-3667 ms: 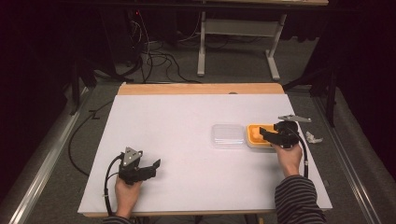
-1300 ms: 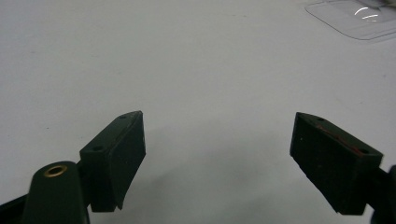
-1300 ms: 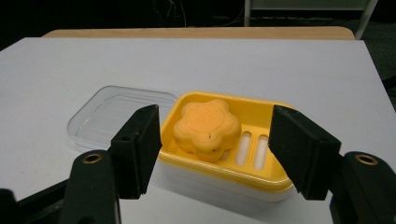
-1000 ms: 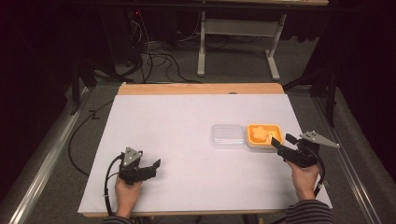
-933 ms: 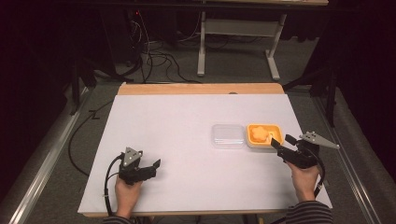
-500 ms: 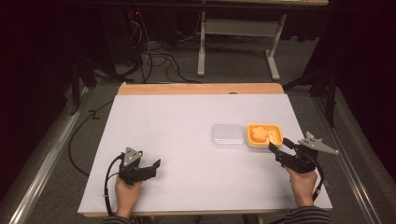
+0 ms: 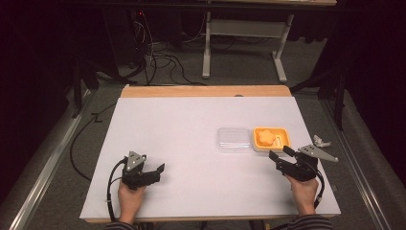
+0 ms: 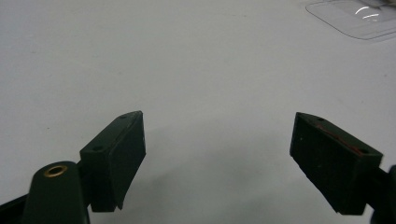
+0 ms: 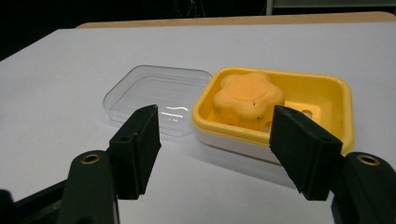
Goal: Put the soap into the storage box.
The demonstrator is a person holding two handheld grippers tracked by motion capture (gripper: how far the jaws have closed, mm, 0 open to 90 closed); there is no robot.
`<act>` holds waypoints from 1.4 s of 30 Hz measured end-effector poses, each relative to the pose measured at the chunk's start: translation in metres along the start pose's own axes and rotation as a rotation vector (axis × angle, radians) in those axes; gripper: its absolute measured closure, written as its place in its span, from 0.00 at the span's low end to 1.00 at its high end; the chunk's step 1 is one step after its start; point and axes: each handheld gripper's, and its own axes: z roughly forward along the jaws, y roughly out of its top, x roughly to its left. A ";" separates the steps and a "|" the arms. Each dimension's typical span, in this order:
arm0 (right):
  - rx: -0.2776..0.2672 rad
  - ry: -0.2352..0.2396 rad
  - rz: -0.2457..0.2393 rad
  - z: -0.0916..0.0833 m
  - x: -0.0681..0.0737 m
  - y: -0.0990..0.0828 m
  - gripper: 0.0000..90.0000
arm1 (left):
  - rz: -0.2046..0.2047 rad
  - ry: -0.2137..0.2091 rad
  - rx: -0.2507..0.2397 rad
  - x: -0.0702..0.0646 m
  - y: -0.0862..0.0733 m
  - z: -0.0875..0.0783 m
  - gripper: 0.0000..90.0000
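Right tool [image 9: 215, 154] released near the soap dish [image 9: 343, 100]; probably lid [image 9: 154, 95] next, so grip its rim squarely

table [image 7: 191, 143]: white top, wooden strip along far edge | yellow dish [image 7: 283, 136]: right side, holding an orange flower-shaped block [image 7: 265, 138], perhaps soap | clear lid [image 7: 233, 139]: flat, touching dish's left side

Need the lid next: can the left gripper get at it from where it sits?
Probably yes. The left gripper is open, and bare table lies between it and the lid; the tray sits beyond.
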 end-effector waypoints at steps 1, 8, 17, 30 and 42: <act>-0.003 0.002 -0.003 0.001 0.000 -0.001 0.38 | 0.000 0.000 0.000 0.000 0.000 0.000 0.21; 0.008 0.018 0.010 0.003 0.005 -0.007 0.38 | -0.001 0.001 0.001 0.000 0.000 0.000 0.21; 0.009 0.033 0.006 0.006 0.009 -0.014 0.38 | 0.000 0.001 0.001 0.000 0.000 0.000 0.21; 0.048 0.050 -0.012 0.017 0.018 -0.028 0.38 | 0.000 0.001 -0.001 0.000 0.000 0.000 0.21; 0.087 0.050 -0.034 0.027 0.027 -0.039 0.38 | 0.001 0.001 -0.003 0.000 0.000 0.000 0.21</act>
